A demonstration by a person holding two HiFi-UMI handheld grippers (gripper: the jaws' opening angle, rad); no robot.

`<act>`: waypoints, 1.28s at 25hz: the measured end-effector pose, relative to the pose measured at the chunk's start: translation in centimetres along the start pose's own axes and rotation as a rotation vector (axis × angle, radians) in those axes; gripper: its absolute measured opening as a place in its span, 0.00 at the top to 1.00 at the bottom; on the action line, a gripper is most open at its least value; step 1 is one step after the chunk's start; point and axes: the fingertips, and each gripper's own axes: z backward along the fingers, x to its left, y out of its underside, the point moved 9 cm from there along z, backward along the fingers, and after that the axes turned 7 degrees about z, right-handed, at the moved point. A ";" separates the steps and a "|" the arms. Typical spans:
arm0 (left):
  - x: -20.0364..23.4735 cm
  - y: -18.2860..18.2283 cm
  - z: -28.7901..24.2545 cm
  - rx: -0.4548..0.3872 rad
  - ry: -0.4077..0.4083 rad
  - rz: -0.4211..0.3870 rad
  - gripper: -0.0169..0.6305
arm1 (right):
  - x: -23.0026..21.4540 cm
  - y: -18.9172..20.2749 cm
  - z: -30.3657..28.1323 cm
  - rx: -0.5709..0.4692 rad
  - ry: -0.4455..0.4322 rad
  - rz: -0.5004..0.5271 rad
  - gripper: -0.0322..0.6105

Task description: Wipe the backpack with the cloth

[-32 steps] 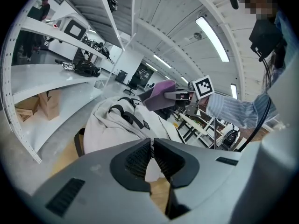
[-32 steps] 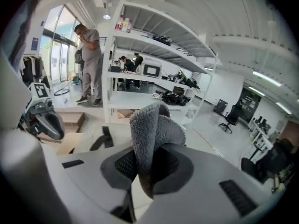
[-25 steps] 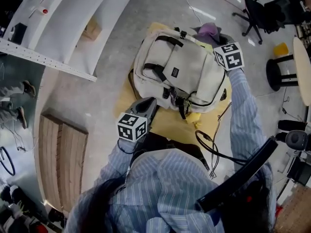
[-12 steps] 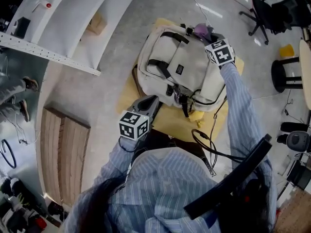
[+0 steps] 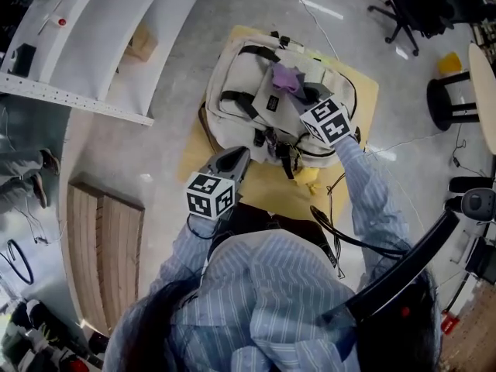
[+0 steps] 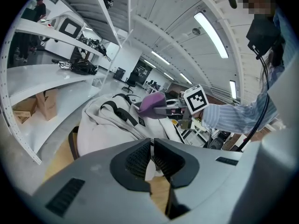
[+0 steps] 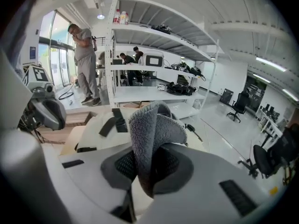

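The right tool (image 5: 301, 98), clamped on the purple cloth (image 5: 284, 77), rests mid-way up the backpack (image 5: 240, 72), while the closed left tool (image 5: 232, 161) sits at its near edge.

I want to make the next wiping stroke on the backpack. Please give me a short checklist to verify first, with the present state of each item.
1. Cloth gripped by the right gripper: ok, the jaws are closed on its fold.
2. Cloth over the backpack: ok, it is above the upper front; actual contact, cannot tell.
3. Left gripper steadying the backpack: ok, it seems to pinch pale fabric at the near edge.
4. Backpack lying on the yellow mat: ok.
5. Black cable away from the stroke path: ok, it lies near the person, off the backpack.
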 end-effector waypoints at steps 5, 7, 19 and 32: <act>-0.9 -0.1 -0.7 0.010 0.022 -0.018 0.94 | 5.1 1.5 2.1 -0.018 -0.063 -0.023 0.89; -1.1 -0.1 -0.9 0.011 0.028 -0.023 0.94 | 7.1 2.3 2.8 -0.019 -0.083 -0.046 0.89; -1.9 0.4 -1.4 0.022 0.038 -0.019 0.94 | 14.3 5.5 5.6 -0.013 -0.206 -0.103 0.89; -2.3 -0.2 -2.9 0.047 0.061 -0.038 0.94 | -10.6 4.3 7.5 -0.070 0.240 -0.156 0.89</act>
